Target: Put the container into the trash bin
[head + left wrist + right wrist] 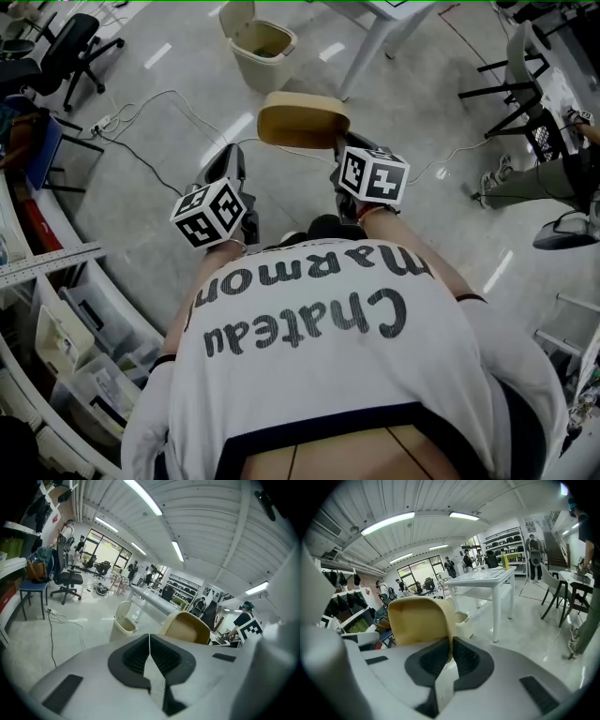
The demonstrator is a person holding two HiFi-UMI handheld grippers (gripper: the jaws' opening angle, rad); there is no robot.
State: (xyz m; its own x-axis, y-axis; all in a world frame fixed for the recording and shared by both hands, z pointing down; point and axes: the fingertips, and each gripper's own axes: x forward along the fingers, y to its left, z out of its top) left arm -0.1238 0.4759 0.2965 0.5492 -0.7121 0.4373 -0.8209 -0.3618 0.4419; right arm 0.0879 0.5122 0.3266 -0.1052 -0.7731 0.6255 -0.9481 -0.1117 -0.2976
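Glossy pale grey floor point(169, 141). Beige trash bin point(261, 47): smooth plastic, rounded-rectangular, lid tipped up, standing on the floor ahead of the person. Tan container point(303, 122): matte, shallow, round-cornered, possibly moulded fibre, held in the air short of the bin. Right gripper point(451, 654): ribbed dark pads pinch the container's thin wall. Left gripper point(150, 654): jaws meet pad to pad, near the container's left side.
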